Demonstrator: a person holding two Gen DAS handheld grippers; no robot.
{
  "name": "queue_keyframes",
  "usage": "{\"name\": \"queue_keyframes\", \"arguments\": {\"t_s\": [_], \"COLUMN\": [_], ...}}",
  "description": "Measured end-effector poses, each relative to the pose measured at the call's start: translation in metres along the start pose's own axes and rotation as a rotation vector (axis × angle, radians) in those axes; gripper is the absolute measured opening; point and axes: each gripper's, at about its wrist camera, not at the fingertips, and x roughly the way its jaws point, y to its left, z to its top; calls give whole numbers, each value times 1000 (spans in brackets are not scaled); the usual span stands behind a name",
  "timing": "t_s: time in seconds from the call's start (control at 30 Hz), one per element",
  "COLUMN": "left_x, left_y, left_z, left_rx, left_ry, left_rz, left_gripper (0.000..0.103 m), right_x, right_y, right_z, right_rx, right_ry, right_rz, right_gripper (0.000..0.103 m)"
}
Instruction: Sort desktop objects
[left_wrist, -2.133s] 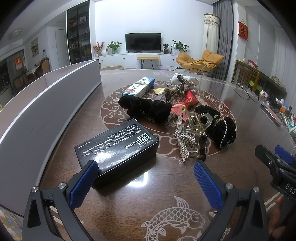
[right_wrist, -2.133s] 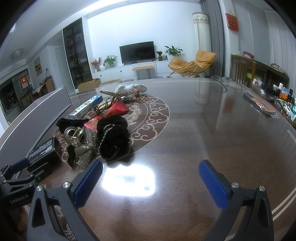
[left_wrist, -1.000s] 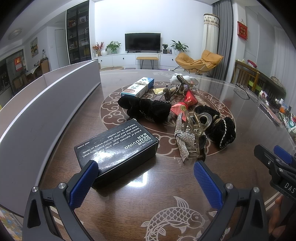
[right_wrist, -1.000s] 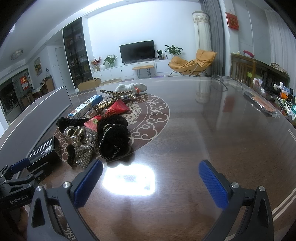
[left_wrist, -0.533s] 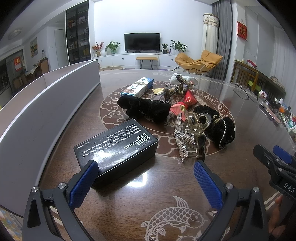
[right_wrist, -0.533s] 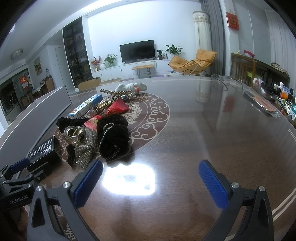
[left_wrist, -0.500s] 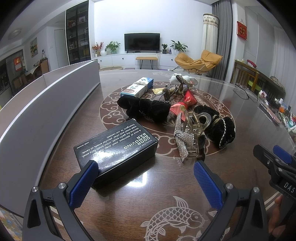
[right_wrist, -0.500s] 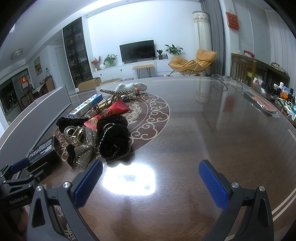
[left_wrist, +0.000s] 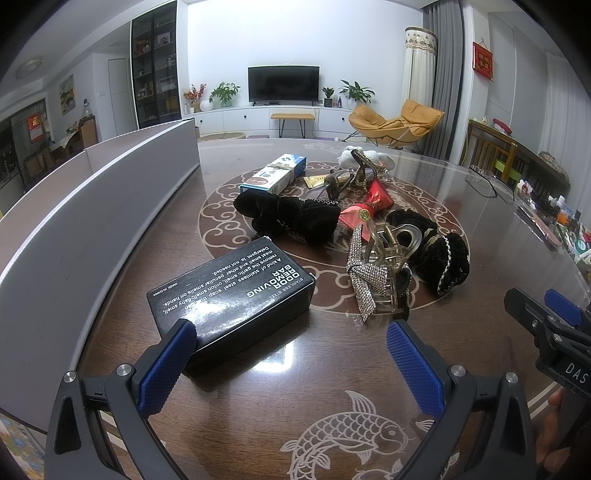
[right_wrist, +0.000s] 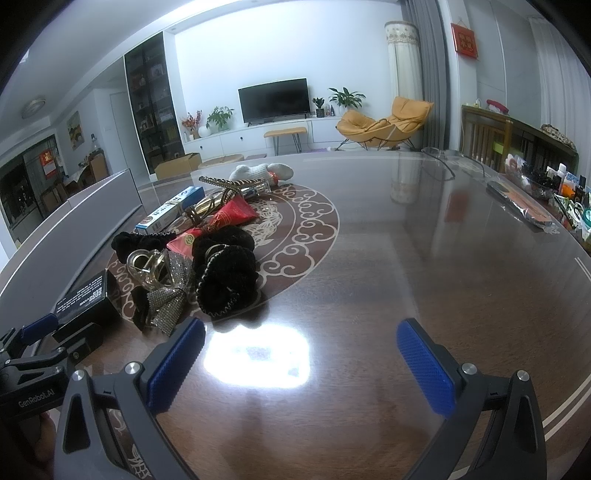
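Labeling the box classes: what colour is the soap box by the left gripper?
Black with white lettering: the soap box, clearest in the left wrist view.

On the table (left_wrist: 258, 387), the soap box (left_wrist: 231, 290) lies nearest, left of the rhinestone bow clip (left_wrist: 364, 277); the scrunchie (left_wrist: 443, 254) sits right of the clip; the toothpaste carton (left_wrist: 275, 173) lies behind, beside the divider panel (left_wrist: 92, 206)

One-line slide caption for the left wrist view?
Left gripper with jaws open over a patterned table, beside a black soap box and a heap of hair accessories.
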Motion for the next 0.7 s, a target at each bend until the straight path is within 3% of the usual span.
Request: {"name": "queue_keyframes", "arguments": {"t_s": [0.43,0.7], "left_x": [0,-2], "left_y": [-1,-4], "left_z": [-1,0], "left_rx": [0,-3], "left_ry": [0,-3], "left_rz": [-4,-25], "left_gripper": [103,103], "right_x": [1,11], "right_y": [1,4], "right_z": [0,0], "right_rx": [-3,-21], "right_ry": [20,76], "right_rz": [-5,-9], "right_gripper": [103,103]}}
